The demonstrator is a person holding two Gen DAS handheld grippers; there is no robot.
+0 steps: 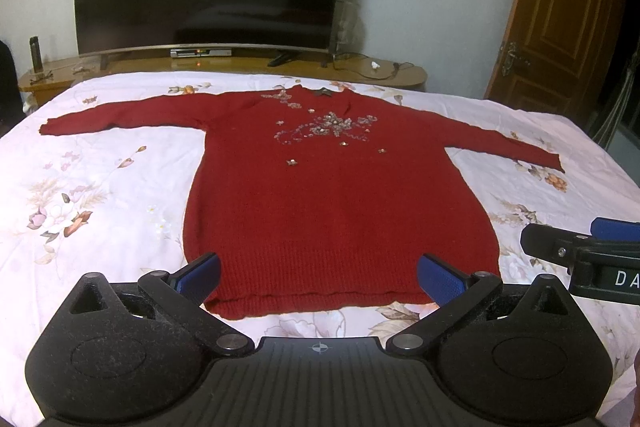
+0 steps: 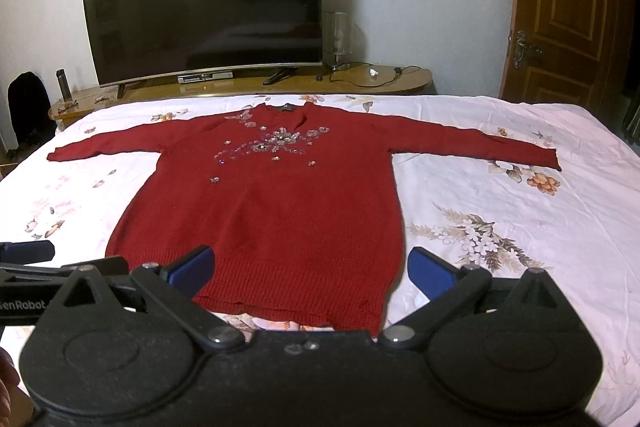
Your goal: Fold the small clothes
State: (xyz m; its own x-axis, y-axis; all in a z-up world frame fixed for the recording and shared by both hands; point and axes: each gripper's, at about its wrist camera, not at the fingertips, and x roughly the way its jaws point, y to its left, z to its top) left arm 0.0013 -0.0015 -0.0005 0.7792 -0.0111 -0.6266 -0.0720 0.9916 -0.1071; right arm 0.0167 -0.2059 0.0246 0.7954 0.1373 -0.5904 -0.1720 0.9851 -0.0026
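1. White floral sheet covers the bed (image 1: 100, 187), which carries everything.
2. Red sweater (image 1: 340, 211) lies flat in the middle of the bed, sleeves spread, beaded front up, hem nearest both claws.
3. Left claw (image 1: 318, 277) hovers spread wide over the hem, gripping nothing.
4. Right claw (image 2: 310, 269) does likewise, just beside it.

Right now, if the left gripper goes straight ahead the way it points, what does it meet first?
Probably the red sweater. The left gripper is open over the ribbed hem, angled down toward the bed, so the knit body comes first. Height above the cloth is unclear.
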